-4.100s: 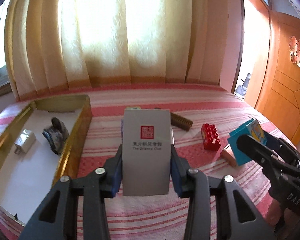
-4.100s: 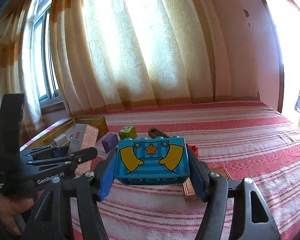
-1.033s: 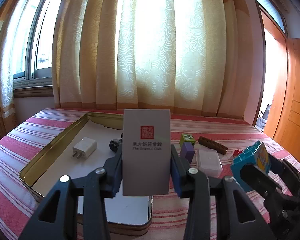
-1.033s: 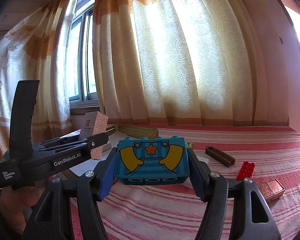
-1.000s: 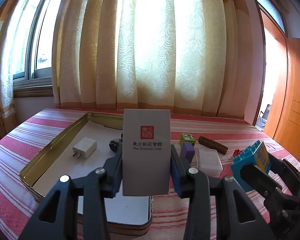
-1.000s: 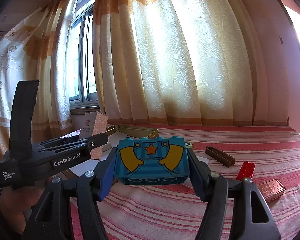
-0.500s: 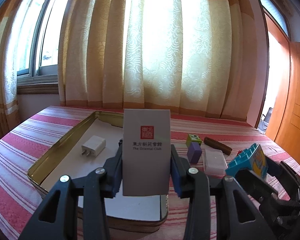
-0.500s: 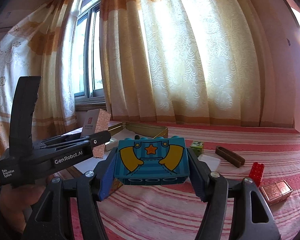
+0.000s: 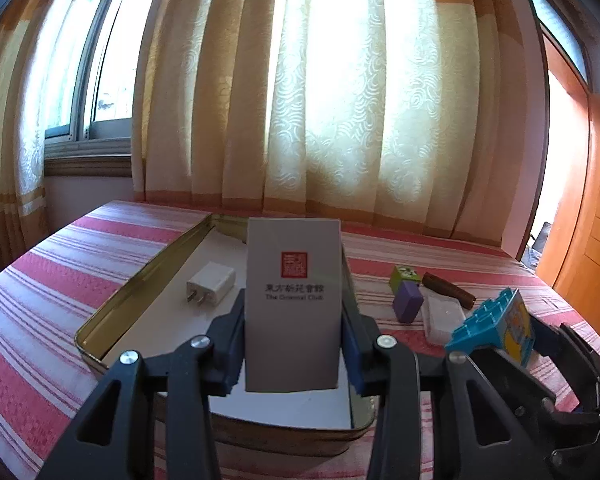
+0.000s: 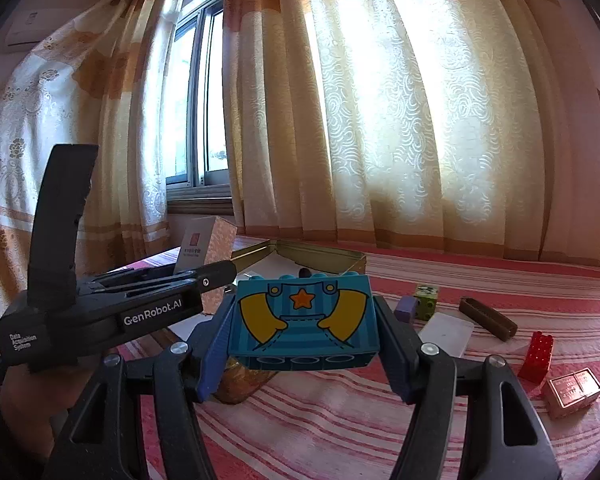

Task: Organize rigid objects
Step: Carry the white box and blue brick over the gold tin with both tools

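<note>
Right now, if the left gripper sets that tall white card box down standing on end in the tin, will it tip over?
Probably easy to tip: the white card box is tall and narrow, held upright by the left gripper. It looks like thin card, so likely light and slightly crushable. Laid flat in the gold tin beside the white charger, it should rest steadier.

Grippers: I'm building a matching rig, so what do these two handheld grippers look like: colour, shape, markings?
Both are matte black plastic. Each left gripper and right gripper finger is an angular arm with triangular cut-outs, silver screw heads and a blue pad at the tip. The right wrist view shows the left unit's side printed "GenRobot.AI" and "Data Acquisition System" in white, with a flat upright handle. No cables or sleeves show.
</note>
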A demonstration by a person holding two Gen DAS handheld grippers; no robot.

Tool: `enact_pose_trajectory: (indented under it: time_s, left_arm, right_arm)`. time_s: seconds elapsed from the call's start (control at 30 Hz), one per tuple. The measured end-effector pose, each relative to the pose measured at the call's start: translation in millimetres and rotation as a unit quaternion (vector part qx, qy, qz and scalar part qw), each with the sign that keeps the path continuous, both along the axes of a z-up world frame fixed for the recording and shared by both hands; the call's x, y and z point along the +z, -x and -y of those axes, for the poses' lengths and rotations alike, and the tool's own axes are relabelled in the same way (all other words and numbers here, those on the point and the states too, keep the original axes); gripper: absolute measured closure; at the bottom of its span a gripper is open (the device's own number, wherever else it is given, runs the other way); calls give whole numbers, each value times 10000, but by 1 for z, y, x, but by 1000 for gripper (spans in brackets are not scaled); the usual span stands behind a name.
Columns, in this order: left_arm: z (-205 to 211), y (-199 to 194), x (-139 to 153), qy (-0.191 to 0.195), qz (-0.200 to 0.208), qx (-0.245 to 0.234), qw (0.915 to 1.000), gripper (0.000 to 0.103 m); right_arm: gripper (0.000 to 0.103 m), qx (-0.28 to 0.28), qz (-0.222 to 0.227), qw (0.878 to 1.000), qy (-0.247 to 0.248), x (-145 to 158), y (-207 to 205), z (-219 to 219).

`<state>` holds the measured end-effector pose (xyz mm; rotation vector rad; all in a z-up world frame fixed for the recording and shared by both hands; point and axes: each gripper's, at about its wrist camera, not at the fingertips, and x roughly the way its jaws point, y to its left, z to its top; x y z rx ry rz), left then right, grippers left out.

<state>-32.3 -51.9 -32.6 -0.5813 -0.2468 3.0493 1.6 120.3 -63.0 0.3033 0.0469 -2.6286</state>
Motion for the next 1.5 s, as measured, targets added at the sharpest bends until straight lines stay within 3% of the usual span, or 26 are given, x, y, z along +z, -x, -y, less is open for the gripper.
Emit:
enact_pose_trajectory:
  time_s: [0.57,1.0,1.5]
  left_arm:
    - [12,3,-6,-172,139,-2,9998,63]
    - [33,8,-8,-378,314,97,9987,63]
    - [42,12,-7,-325,420,95,9985,63]
  right_arm:
    - [36,191,94,9998,-48,0,3,10]
    - [36,441,519,9976,-141,-3,18,22]
    - [36,663,771,9947,-170,-3,26,32]
